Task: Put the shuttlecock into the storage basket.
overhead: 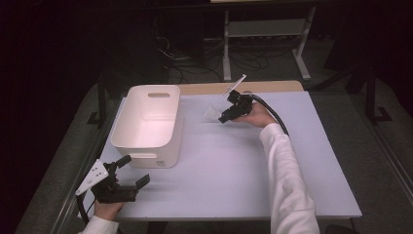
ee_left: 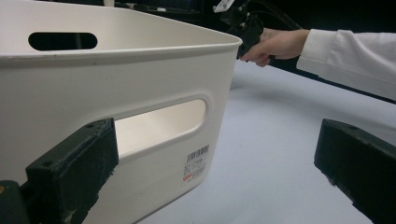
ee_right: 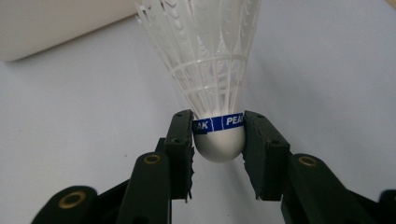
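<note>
A white plastic shuttlecock (ee_right: 212, 60) with a blue band around its round cork is pinched at the cork by my right gripper (ee_right: 218, 128), which is shut on it. In the high view the right gripper (overhead: 221, 116) is at the far middle of the table, holding the shuttlecock (overhead: 213, 112) just right of a white bin (overhead: 146, 157). My left gripper (overhead: 136, 169) rests at the table's near left corner, open, with nothing between its jaws. In the left gripper view the left gripper (ee_left: 215, 163) faces the bin's (ee_left: 116, 84) near wall with its handle slot.
The pale table (overhead: 234, 170) stretches between the bin and the person's right sleeve (overhead: 287, 175). The right hand (ee_left: 273, 44) shows beyond the bin's corner. A desk frame (overhead: 265, 44) and cables stand on the dark floor behind the table.
</note>
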Demonstrator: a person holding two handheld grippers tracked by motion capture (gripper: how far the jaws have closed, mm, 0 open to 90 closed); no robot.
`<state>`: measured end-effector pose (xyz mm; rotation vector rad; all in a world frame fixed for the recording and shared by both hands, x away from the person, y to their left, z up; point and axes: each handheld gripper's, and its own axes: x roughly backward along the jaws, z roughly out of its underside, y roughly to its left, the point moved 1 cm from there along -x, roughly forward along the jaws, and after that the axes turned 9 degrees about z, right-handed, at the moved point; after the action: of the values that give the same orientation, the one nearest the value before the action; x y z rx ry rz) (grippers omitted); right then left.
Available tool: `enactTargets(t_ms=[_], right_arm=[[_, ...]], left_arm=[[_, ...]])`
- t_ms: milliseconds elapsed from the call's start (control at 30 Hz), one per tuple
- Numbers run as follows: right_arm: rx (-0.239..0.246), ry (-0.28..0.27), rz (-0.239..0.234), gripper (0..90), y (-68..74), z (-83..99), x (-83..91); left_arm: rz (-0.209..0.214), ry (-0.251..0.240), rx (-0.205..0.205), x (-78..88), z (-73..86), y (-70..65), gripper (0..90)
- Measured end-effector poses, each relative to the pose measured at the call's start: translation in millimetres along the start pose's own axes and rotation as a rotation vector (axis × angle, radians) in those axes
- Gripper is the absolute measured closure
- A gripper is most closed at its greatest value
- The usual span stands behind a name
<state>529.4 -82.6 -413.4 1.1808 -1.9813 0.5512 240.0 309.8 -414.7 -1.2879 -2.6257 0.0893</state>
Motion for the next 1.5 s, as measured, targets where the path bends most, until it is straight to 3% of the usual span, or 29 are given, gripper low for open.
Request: enactTargets(t_ms=[367,1033,1500], right_arm=[[-0.026,-0.02,0.016,63.2,9.9,-7.7,18.4],[-0.005,-0.038,0.048,63.3,35.8,-20.0,55.6],[0.006,-0.056,0.074,63.3,43.9,-24.5,73.5]], left_arm=[[0.0,0.003,-0.002,-0.2,0.0,0.1,0.0],[-0.005,0.0,0.003,0.1,0.1,0.4,0.0],[-0.007,0.018,-0.007,0.3,0.3,0.4,0.0]])
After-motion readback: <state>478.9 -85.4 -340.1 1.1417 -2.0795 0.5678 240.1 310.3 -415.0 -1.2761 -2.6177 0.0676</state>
